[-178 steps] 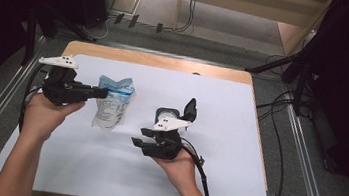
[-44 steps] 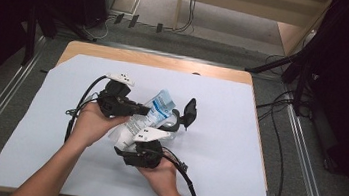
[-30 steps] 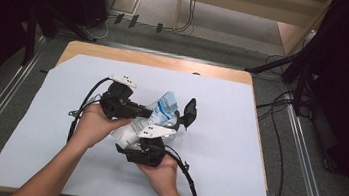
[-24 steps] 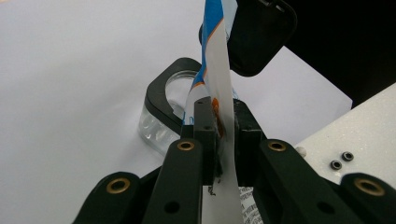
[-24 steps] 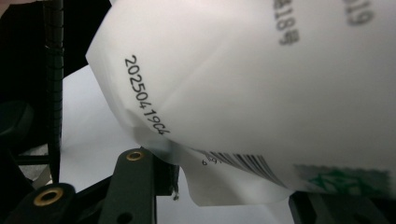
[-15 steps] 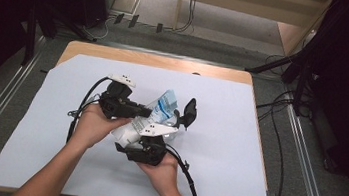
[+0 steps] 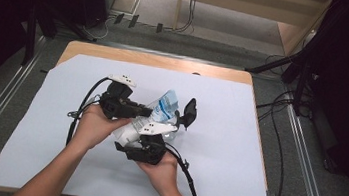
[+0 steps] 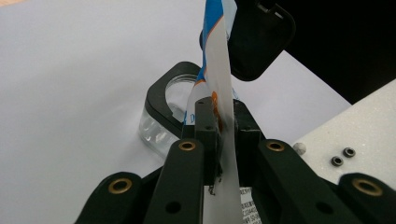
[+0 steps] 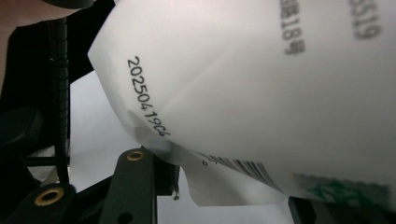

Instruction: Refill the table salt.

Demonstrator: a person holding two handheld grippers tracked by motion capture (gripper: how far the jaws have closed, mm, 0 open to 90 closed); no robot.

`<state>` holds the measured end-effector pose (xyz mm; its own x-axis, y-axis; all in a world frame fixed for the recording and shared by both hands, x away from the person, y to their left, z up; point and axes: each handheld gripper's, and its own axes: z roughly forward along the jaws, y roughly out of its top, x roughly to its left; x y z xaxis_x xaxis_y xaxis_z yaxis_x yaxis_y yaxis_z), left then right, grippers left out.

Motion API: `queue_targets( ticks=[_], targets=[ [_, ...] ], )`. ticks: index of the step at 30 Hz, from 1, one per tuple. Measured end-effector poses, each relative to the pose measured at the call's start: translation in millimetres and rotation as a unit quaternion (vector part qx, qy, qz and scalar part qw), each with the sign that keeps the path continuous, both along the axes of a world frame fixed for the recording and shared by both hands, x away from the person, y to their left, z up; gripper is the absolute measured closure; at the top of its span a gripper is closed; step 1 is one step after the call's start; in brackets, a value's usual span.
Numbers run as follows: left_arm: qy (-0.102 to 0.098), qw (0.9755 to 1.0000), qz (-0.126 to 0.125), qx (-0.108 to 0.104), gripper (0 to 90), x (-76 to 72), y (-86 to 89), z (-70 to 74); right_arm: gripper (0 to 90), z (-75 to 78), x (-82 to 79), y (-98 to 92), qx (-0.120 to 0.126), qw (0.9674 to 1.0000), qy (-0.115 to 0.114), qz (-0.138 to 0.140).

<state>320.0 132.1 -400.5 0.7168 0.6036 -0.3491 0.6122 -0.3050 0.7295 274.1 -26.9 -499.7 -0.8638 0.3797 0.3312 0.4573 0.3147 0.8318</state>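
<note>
A white sheet (image 7: pixel 236 151) covers most of the wooden table (image 7: pixel 157 61); near its centre the two hands meet over a clear plastic bottle (image 7: pixel 160 114) with a blue-and-white label (image 8: pixel 218 88); the left gripper (image 7: pixel 133 109), at nine o'clock of the bottle, has its jaws pressed together on a loose flap of that label, which stands edge-on between them in the left gripper view; the right gripper (image 7: pixel 179 126), at five o'clock, has its jaws set part-way around the bottle, whose white printed wrapper (image 9: pixel 261 84) hangs over them; whether the pads press it cannot be told.
</note>
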Motion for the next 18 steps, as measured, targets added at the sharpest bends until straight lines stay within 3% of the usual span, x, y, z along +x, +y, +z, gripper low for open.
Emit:
queue_targets(
  ticks=[7,18],
  targets=[
    [0.004,1.0000,-0.007,-0.002,81.3,1.0,3.0,0.4,59.5,1.8,2.7,-3.6,0.033,0.9991,0.026,0.007],
    [0.001,1.0000,-0.008,0.003,82.5,-0.9,0.4,1.2,59.6,2.3,4.3,-4.6,0.040,0.9986,0.031,0.016]
  ],
)
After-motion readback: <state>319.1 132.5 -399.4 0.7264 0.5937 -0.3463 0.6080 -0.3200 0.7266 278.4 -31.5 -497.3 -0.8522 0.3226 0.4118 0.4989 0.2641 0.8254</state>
